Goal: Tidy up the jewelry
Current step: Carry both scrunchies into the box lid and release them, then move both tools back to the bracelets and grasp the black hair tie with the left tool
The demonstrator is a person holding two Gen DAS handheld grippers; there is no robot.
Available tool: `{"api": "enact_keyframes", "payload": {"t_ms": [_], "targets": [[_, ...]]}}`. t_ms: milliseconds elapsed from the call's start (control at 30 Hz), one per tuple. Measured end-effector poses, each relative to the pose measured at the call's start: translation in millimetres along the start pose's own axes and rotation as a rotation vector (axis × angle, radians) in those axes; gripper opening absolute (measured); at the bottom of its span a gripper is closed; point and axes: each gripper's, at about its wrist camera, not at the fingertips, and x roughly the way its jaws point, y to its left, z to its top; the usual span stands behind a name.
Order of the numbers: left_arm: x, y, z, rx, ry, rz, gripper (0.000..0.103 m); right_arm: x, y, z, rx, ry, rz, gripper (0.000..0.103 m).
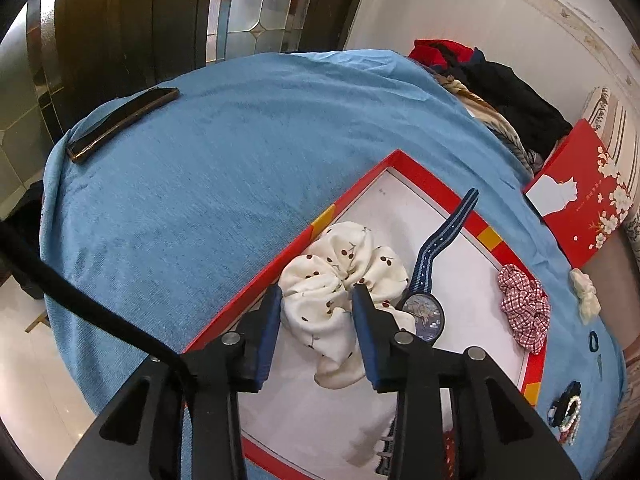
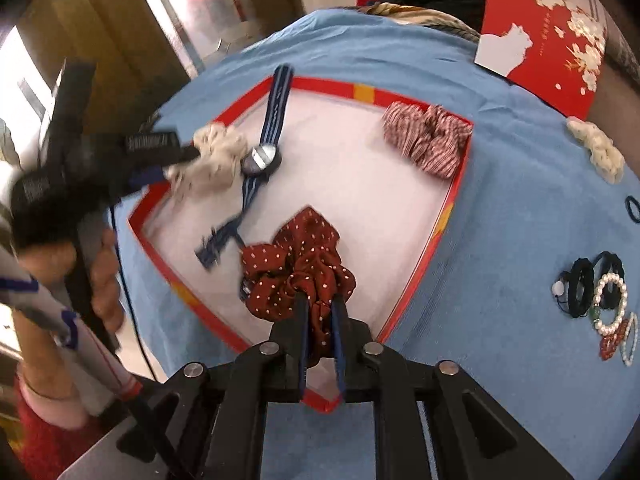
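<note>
R gripper (image 2: 320,312): clenching on dark-red dotted scrunchie (image 2: 298,264), hanging over near corner of red tray (image 2: 448,216).
L gripper (image 1: 316,304): jaws parted, straddling cream cherry-print scrunchie (image 1: 340,280); pads not pressing.
Watch (image 1: 426,312): lying just beside cream one, strap crossing far rim.
Room: tray centre sitting bare; blue cloth (image 1: 200,180) stretching beyond.

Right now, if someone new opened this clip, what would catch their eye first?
The red-rimmed tray on the blue cloth, with scrunchies and a watch lying in it. The right gripper pinches a dark red dotted scrunchie at the tray's near edge, while the left gripper straddles a cream cherry-print scrunchie without pressing it. Bracelets lie on the cloth, right of the tray.
</note>
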Motion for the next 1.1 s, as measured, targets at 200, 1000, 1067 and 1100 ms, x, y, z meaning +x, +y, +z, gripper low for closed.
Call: {"api": "enact_keyframes", "payload": {"t_ms": [200,1000,1067,1100], "targets": [[-10.1,-5.6,-1.2,-0.009,-0.027,-0.013,0.045,-13.6,-6.1,-3.4,0.020,-0.055,0.000,0.039],[-32.2,-188.1,-101.8,0.407,0.075,-0.427,0.045,-121.1,-242.9,-152.3,0.507,-0.136,-0.305,0.049],[-24.3,-213.7,-116.9,0.448,0.135,-0.480,0.044,-118.5,-249.6,-146.6,0.508,-0.152,-0.303,0.049],[-20.3,-224.2,-121.8,0.466,0.155,-0.497,0.042,-117.2,-252.2,-144.9,0.506,-0.159,-0.303,0.049]]}}
